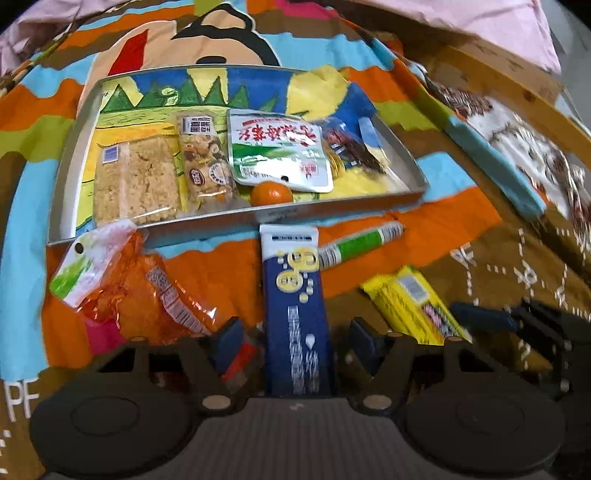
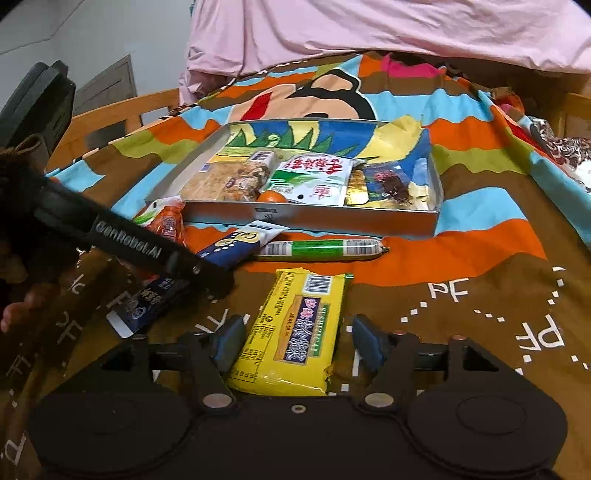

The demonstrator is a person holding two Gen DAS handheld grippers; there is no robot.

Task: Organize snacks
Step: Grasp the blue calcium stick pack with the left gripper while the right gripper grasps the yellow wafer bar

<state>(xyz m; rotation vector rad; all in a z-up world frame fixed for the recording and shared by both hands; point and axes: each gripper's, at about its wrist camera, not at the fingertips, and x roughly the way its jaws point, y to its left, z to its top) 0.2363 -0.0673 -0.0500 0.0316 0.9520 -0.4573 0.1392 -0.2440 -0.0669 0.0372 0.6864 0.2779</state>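
Observation:
A shallow tin tray (image 1: 229,218) (image 2: 310,218) on the patterned cloth holds several snacks: a rice cracker bar (image 1: 133,181), a nut bar (image 1: 205,162), a white-green pouch (image 1: 280,147) (image 2: 314,177) and a small orange (image 1: 271,194). My left gripper (image 1: 295,336) is open, its fingers on either side of a blue packet (image 1: 295,306) (image 2: 236,245) that lies on the cloth. My right gripper (image 2: 293,341) is open around a yellow packet (image 2: 295,328) (image 1: 413,302).
An orange packet (image 1: 147,291) (image 2: 166,221) lies left of the blue one. A green-labelled sausage (image 1: 362,243) (image 2: 325,249) lies in front of the tray. A wooden bed rail (image 1: 517,88) and pink bedding (image 2: 369,29) border the cloth.

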